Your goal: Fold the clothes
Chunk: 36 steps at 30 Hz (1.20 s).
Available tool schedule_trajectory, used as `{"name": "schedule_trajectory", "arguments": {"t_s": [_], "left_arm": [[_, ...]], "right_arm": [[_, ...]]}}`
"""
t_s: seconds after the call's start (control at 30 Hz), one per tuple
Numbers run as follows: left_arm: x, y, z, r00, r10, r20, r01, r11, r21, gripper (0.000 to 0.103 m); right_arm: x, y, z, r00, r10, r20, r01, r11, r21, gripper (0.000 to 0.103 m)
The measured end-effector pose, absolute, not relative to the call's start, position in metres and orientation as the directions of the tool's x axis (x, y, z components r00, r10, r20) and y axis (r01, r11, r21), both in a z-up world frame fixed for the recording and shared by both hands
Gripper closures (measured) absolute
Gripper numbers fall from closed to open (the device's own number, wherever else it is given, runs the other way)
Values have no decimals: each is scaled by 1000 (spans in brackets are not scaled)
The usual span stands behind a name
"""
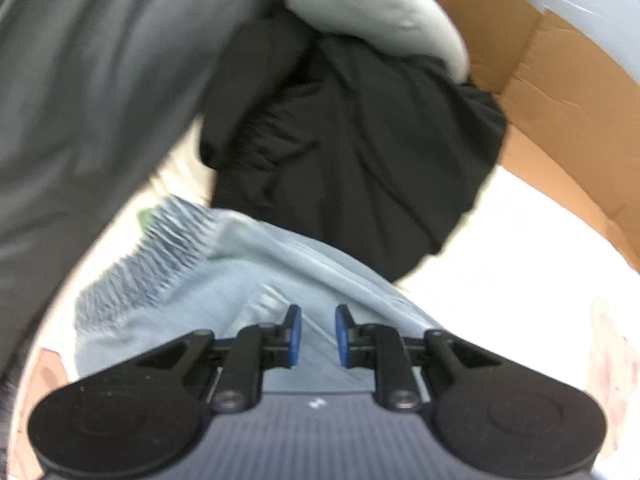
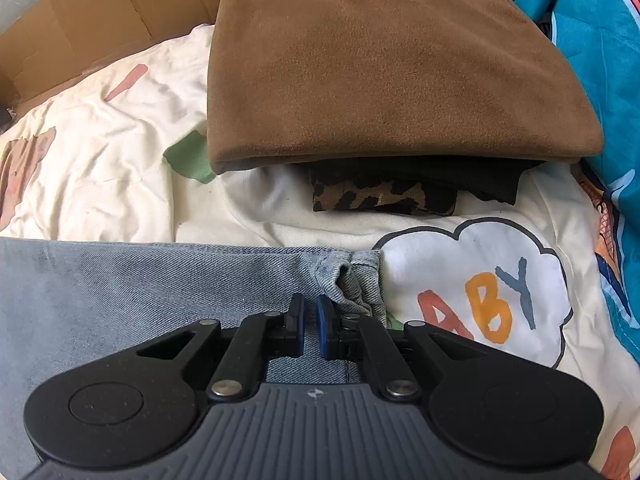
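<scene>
The jeans (image 2: 140, 280) lie spread across the printed bed sheet (image 2: 100, 140), filling the 9 o'clock side of the right wrist view, their bunched hem (image 2: 352, 280) just ahead of the right gripper (image 2: 310, 328). Its jaws stand close together with a narrow slit between them; whether any denim is pinched there I cannot tell. At 12 o'clock sits a folded brown garment (image 2: 380, 72) stacked on a leopard-print piece (image 2: 380, 200), with a blue cloth (image 2: 592, 40) at 2 o'clock and a cardboard box (image 2: 92, 12) at 11 o'clock. In the blurred left wrist view the left gripper (image 1: 318, 336) hovers over the same denim with jaws clearly apart, holding nothing; a black garment (image 1: 352, 160) hangs at 12 o'clock and a frayed hem (image 1: 152, 248) shows at 10 o'clock. The risks, as I judge them: a shallow bite at the hem could slip free when lifted, and the heavy denim could drag the sheet or nudge the stack.
</scene>
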<state>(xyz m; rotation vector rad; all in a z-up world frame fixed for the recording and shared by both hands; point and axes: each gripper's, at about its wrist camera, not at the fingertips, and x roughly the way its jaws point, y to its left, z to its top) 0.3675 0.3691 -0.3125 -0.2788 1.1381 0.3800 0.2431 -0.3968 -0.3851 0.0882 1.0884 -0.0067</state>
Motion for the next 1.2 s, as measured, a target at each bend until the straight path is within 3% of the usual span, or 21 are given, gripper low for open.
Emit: {"name": "schedule_trajectory", "arguments": {"t_s": [0.27,0.6,0.97,1.2], "left_arm": [[387,326,-338,362,89,-928,-322,946,-35,83],[404,312,-361,375,97,-922,-314,949,-28,86],[394,297,-341,377,96,-921,-286,958,-17,86],[356,246,-335,384,12,-923,-170,984,-58,83]], "right_arm": [[241,-397,-386,472,47,-880,46,996,78,93],[242,-400,-386,470,57,-881,59,994,95,93],[242,-397,-382,473,46,-880,75,993,92,93],[238,-383,-369,506,52,-861,37,996,81,91]]}}
